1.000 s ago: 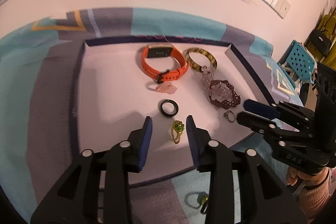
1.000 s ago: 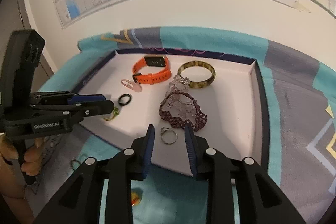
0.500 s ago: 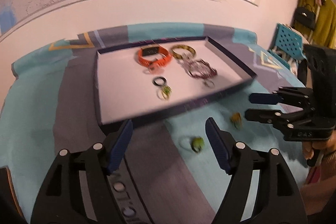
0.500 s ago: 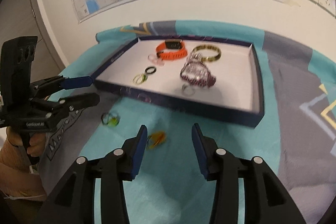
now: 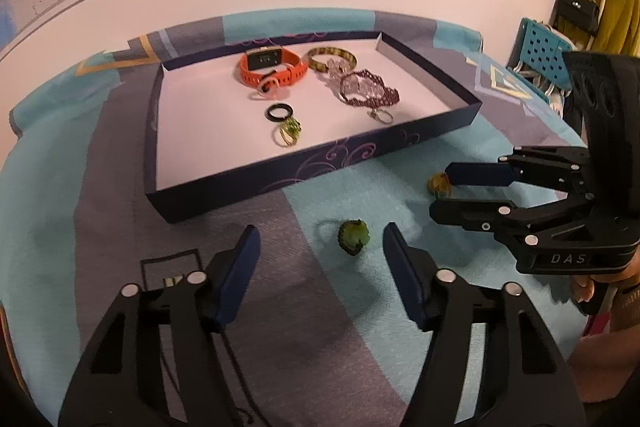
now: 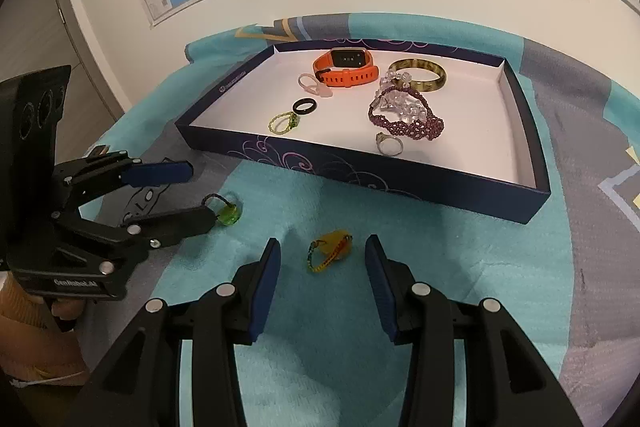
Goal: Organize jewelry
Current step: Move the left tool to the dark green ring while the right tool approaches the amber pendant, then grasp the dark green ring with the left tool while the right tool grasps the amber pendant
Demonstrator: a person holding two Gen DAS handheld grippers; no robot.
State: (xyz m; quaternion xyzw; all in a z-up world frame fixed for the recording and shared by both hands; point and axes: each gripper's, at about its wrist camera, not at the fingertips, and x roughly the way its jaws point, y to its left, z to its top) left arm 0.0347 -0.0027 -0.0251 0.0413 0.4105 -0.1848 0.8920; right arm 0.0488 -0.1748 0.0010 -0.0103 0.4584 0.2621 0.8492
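Over the teal and grey cloth [image 5: 400, 327], just in front of the dark blue tray [image 5: 320, 163], the left gripper [image 5: 320, 247] has its jaws spread but closing, a green ring [image 5: 353, 235] lying untouched between them. The right gripper [image 6: 320, 259] stands with jaws apart around a yellow ring [image 6: 330, 251] on the cloth, gripping nothing. Inside the tray lie an orange watch [image 5: 272, 69], a bangle [image 5: 332, 59], beaded bracelets [image 5: 368, 91] and small rings.

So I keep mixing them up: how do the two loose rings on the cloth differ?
The green ring has a green stone on a dark band; the yellow ring has an amber stone on a multicoloured band. The green ring lies ahead of the left gripper, the yellow ring ahead of the right gripper. Both lie outside the tray.
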